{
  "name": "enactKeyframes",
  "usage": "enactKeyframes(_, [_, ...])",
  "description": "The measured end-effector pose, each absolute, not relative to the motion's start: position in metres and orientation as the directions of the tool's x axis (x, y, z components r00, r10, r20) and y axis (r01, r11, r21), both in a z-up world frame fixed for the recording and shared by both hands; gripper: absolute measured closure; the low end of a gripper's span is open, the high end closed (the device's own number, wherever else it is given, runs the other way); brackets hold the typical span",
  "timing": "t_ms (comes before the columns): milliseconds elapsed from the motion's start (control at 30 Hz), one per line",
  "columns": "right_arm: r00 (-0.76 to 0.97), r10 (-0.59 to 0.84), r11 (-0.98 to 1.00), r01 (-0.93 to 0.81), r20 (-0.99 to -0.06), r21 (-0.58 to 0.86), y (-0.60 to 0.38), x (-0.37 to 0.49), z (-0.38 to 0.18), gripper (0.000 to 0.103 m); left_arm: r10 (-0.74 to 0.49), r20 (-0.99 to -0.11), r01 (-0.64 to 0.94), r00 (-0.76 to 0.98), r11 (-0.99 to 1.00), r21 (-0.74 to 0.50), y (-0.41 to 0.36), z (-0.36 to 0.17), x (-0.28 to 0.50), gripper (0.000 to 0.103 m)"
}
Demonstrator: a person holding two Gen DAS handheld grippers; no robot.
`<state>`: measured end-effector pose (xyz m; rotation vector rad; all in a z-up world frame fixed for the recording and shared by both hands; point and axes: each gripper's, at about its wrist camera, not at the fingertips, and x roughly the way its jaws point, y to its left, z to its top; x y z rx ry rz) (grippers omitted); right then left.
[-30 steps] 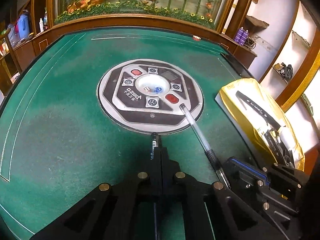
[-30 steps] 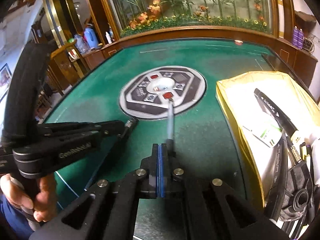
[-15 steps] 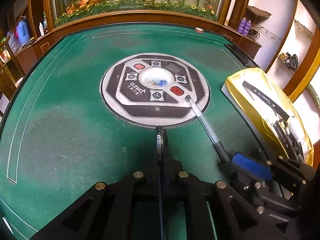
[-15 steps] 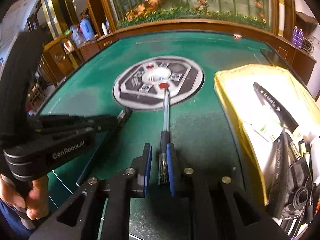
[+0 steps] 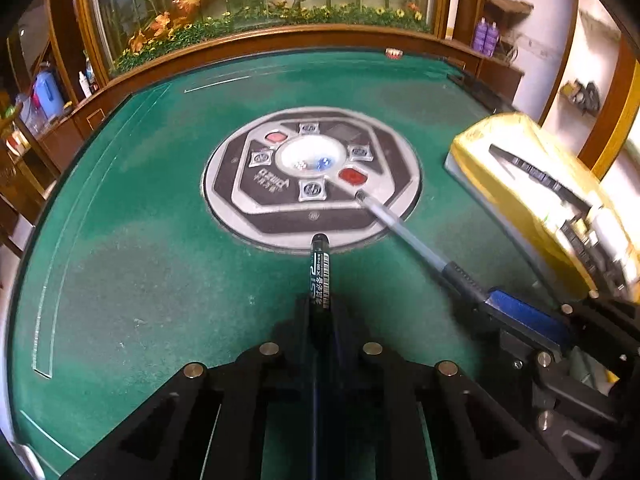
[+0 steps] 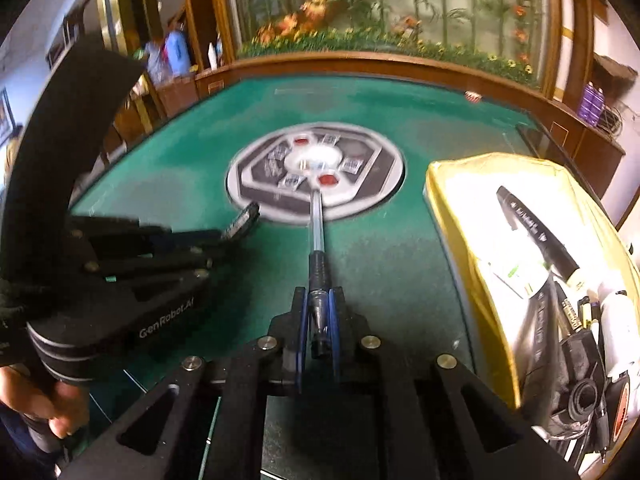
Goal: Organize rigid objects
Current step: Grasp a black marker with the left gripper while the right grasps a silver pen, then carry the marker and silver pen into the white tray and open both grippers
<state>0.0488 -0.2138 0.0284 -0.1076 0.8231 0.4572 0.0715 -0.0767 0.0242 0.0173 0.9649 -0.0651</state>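
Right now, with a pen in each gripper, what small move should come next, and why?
Probably swing the right gripper sideways toward the yellow pouch. It is shut on the clear pen, and the pouch lies open just to its right with other pens already inside, so that looks like the place to put it.

Green felt table (image 5: 120, 280), round control panel (image 5: 256, 204), flower planter (image 6: 360, 36).

Black pen (image 5: 320, 276) in left claw (image 5: 320, 312)
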Motion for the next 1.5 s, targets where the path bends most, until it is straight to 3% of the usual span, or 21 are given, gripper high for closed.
enactKeyframes(133, [0.585,0.386,0.893,-0.432,-0.714,0.129,-0.218,0.050,0.033,0.094,-0.087,-0.812,0.064,0.578,0.996,-0.061,-0.075,0.028,0.071,0.094])
enactKeyframes(400, [0.517,0.364,0.889,-0.440,-0.775,0.125,-0.209,0.051,0.021,0.093,-0.080,-0.819,0.026,0.568,0.996,-0.079,-0.067,0.025,0.077,0.094])
enactKeyframes(733, [0.548,0.250,0.901,-0.433,-0.798,-0.015,-0.195,0.042,0.016,0.094,-0.081,-0.806,0.022,0.587,0.996,-0.084,-0.064,0.029,0.075,0.094])
enactKeyframes(1500, [0.696,0.320,0.928,-0.366,-0.643,0.066,-0.265,-0.001,0.091,0.093,-0.146,-0.761,0.054,0.632,0.988,-0.144,-0.082,0.069,0.059,0.094])
